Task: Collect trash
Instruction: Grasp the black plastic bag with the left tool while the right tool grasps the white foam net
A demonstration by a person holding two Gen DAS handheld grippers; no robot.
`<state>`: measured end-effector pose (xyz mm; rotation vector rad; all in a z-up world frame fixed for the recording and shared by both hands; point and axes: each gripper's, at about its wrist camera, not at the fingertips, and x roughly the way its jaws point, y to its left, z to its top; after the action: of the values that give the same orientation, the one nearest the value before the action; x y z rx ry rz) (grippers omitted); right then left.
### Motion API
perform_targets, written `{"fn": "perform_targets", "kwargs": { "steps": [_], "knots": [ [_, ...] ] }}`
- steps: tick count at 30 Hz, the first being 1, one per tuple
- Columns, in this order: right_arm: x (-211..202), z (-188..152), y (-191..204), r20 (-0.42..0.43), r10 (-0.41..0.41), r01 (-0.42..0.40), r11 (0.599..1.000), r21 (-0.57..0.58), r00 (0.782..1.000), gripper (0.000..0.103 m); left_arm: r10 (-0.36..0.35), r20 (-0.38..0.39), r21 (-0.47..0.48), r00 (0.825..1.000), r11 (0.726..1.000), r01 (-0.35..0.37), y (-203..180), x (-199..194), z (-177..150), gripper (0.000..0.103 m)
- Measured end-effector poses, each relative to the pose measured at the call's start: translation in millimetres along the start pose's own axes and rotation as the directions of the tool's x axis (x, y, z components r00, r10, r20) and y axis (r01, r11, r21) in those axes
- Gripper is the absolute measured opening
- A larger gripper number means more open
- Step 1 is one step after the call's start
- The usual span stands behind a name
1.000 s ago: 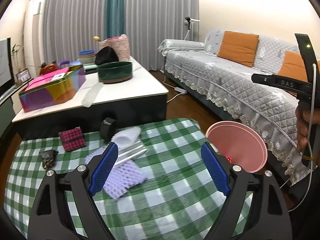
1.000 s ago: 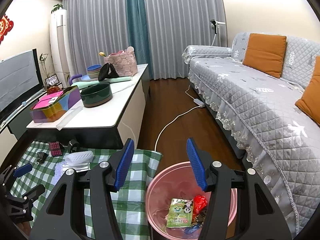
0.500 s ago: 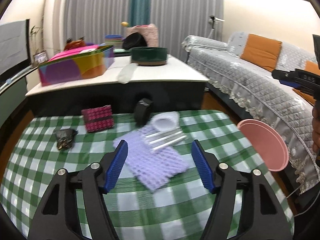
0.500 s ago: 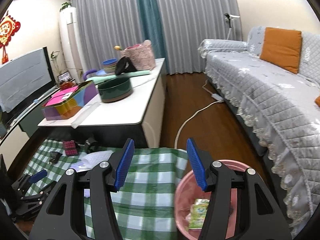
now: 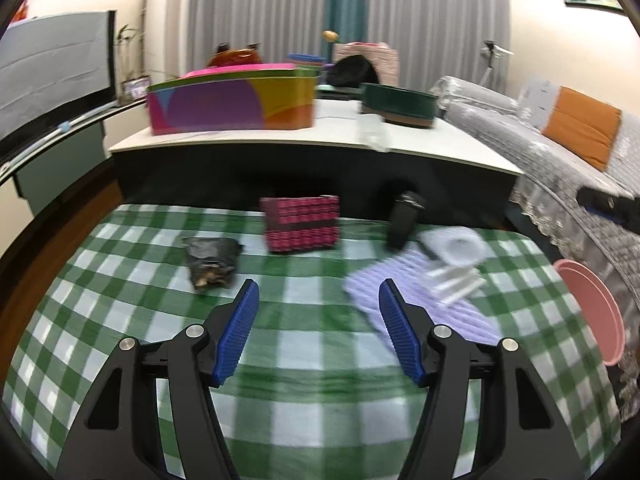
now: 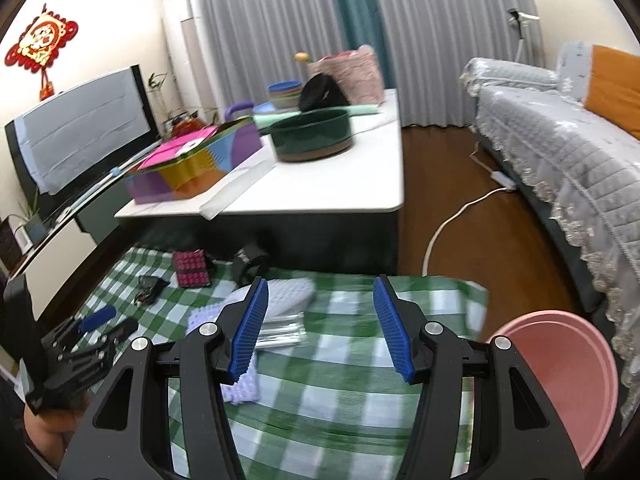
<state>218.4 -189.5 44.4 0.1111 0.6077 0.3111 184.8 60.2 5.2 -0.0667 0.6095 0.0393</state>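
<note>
At least 4 scraps are left on the checked cloth [image 5: 320, 360]; the pink bin [image 6: 560, 380] contents are unseen. Left gripper [image 5: 318, 300] jaws are closing on nothing; right gripper [image 6: 320, 296] jaws are held apart, empty.

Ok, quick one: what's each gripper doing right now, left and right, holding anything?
Left gripper: jaws apart and closing, nothing between them, above the green checked cloth.
Right gripper: open, empty, with the pink bin beside it.

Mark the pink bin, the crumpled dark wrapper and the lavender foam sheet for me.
pink bin [image 6: 560, 364], right wrist view, bare inner wall.
crumpled dark wrapper [image 5: 211, 257], left wrist view, middle of the crumple.
lavender foam sheet [image 5: 460, 314], left wrist view, ribbed surface to the right of the blue pad.
</note>
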Motion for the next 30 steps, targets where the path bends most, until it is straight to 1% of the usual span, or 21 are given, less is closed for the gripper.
{"fn": "perform_targets", "kwargs": {
  "steps": [4, 8, 15, 17, 18, 21, 26, 28, 29, 30],
  "knots": [
    [22, -5, 10, -0.02, 0.03, -0.03, 1.0, -0.005, 0.999, 0.055, 0.059, -0.015, -0.079, 0.998, 0.995, -0.06, 31, 18, 8, 0.061],
    [42, -8, 10, -0.04, 0.046, -0.044, 0.998, 0.038, 0.998, 0.055, 0.102, -0.043, -0.122, 0.994, 0.987, -0.107, 55, 39, 17, 0.061],
    [73, -5, 21, -0.062, 0.097, -0.092, 0.993, 0.07, 0.993, 0.055, 0.139, -0.09, -0.104, 0.986, 0.983, -0.148, 75, 71, 29, 0.064],
    [83, -5, 24, -0.076, 0.117, -0.111, 0.99, 0.085, 0.99, 0.055, 0.143, -0.101, -0.111, 0.985, 0.982, -0.154, 79, 76, 31, 0.069],
    [87, -5, 25, -0.084, 0.123, -0.116, 0.989, 0.087, 0.989, 0.055, 0.142, -0.112, -0.114, 0.983, 0.981, -0.155, 79, 78, 31, 0.069],
    [100, -9, 30, -0.116, 0.121, -0.111, 0.99, 0.089, 0.986, 0.055, 0.154, -0.149, -0.117, 0.977, 0.978, -0.172, 83, 88, 29, 0.069],
    [118, -17, 31, -0.171, 0.114, -0.097, 0.99, 0.107, 0.979, 0.055, 0.151, -0.219, -0.128, 0.964, 0.975, -0.182, 88, 103, 28, 0.069],
    [122, -20, 31, -0.19, 0.118, -0.098, 0.989, 0.11, 0.975, 0.05, 0.152, -0.25, -0.132, 0.956, 0.973, -0.189, 89, 108, 27, 0.069],
    [123, -21, 31, -0.198, 0.12, -0.101, 0.989, 0.108, 0.973, 0.043, 0.152, -0.254, -0.136, 0.955, 0.972, -0.191, 90, 108, 27, 0.068],
    [124, -22, 32, -0.207, 0.12, -0.1, 0.99, 0.103, 0.971, 0.039, 0.148, -0.258, -0.138, 0.955, 0.972, -0.188, 90, 108, 26, 0.065]
  ]
}}
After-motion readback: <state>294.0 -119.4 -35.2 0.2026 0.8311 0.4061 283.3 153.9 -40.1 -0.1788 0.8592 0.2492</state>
